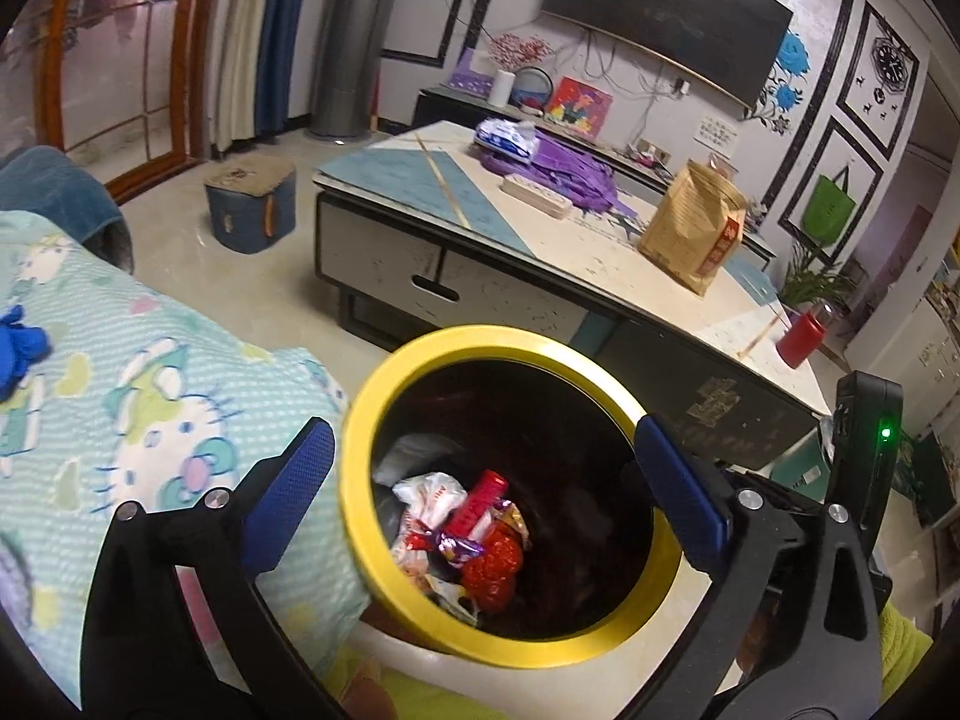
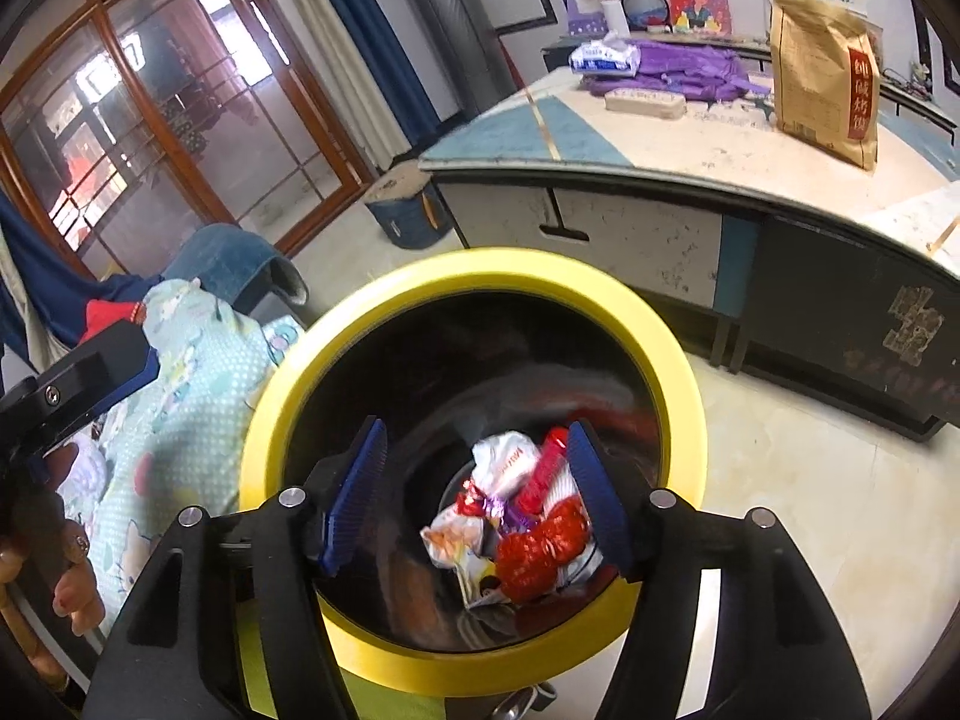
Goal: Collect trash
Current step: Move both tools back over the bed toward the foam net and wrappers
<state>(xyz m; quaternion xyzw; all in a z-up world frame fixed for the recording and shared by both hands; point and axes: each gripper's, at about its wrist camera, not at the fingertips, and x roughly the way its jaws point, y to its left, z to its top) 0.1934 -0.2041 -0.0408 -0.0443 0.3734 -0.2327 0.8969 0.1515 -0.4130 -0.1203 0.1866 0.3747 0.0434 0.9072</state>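
Two grippers hang over one yellow-rimmed bin [image 1: 360, 420], both empty. At lower left of the left wrist view lies a cartoon-print blanket [image 1: 150, 372]. The left gripper [image 1: 486, 492] stands wide apart, straddling the rim. In the right wrist view, the right gripper [image 2: 480, 492] is parted above crumpled wrappers [image 2: 528, 534] on the bin's floor. A coffee table [image 2: 690, 144] fills the upper right.

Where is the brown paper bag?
The brown bag stands upright on the low table, right of the purple cloth, far behind the bin.
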